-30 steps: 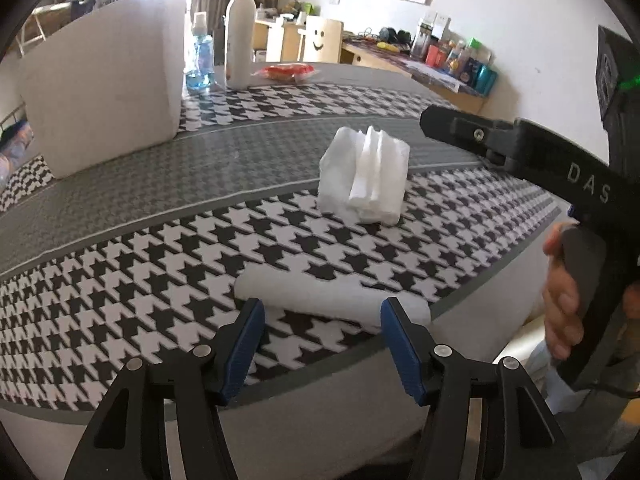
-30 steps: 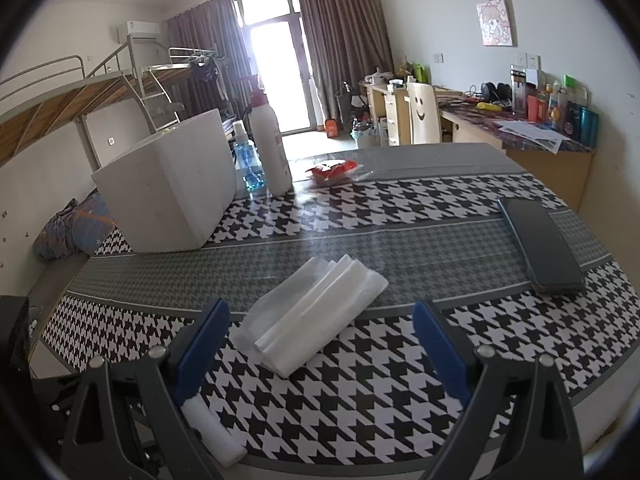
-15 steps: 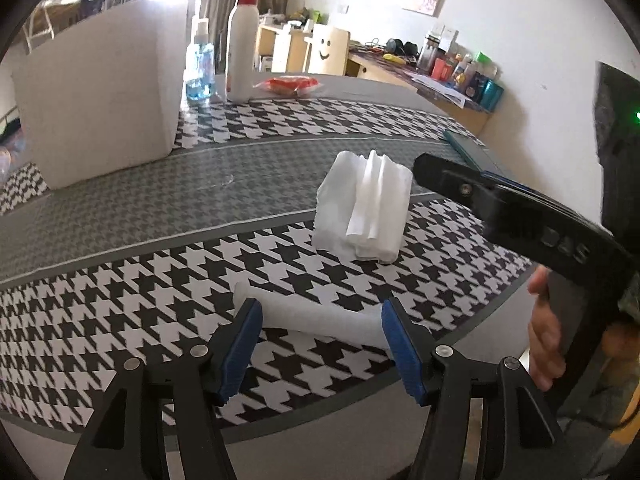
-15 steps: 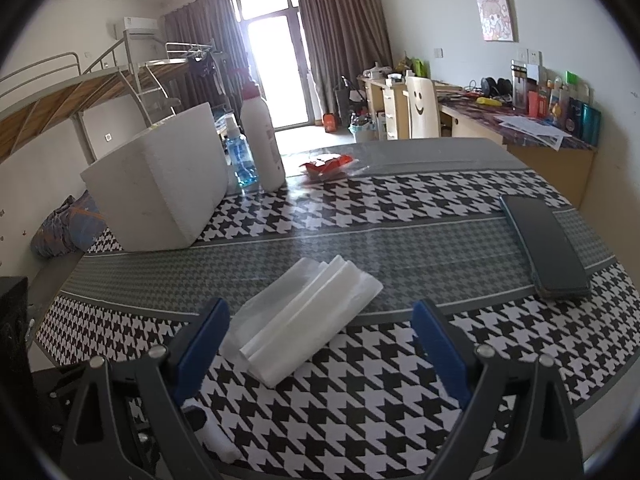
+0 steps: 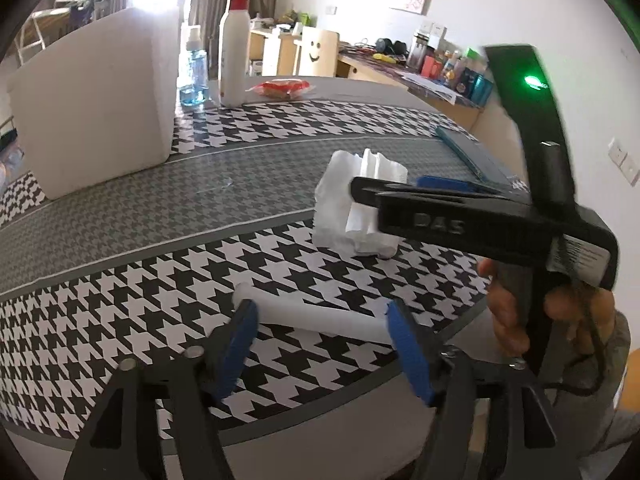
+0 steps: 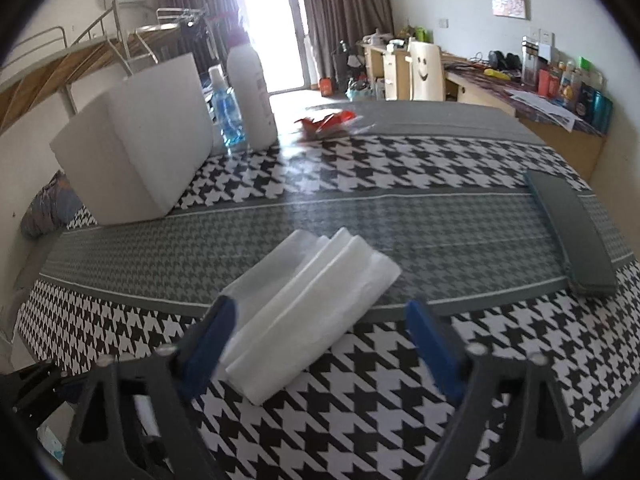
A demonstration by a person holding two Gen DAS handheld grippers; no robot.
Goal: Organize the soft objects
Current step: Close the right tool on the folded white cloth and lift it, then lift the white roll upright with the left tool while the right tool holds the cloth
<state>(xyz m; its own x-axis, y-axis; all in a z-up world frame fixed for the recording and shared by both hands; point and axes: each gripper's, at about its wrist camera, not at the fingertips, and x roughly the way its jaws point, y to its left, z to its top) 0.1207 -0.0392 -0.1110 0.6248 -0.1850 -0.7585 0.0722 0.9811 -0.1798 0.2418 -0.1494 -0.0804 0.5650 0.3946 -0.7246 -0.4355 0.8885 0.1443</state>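
The folded white cloth [image 6: 308, 312] lies near the bench's [image 6: 440, 232] front edge, long axis slanting across the right hand-held gripper [image 6: 320, 344], whose jaws, just narrowing, straddle it untouched; the left hand-held gripper [image 5: 320, 336] gapes around the rolled cloth [image 5: 316, 314].

Both claws are black plastic with blue pads and silver screws. At right in the left view, the right claw [image 5: 404, 188] bears "DAS" lettering, a green light and a white label; a black cable hangs below the hand [image 5: 532, 304].
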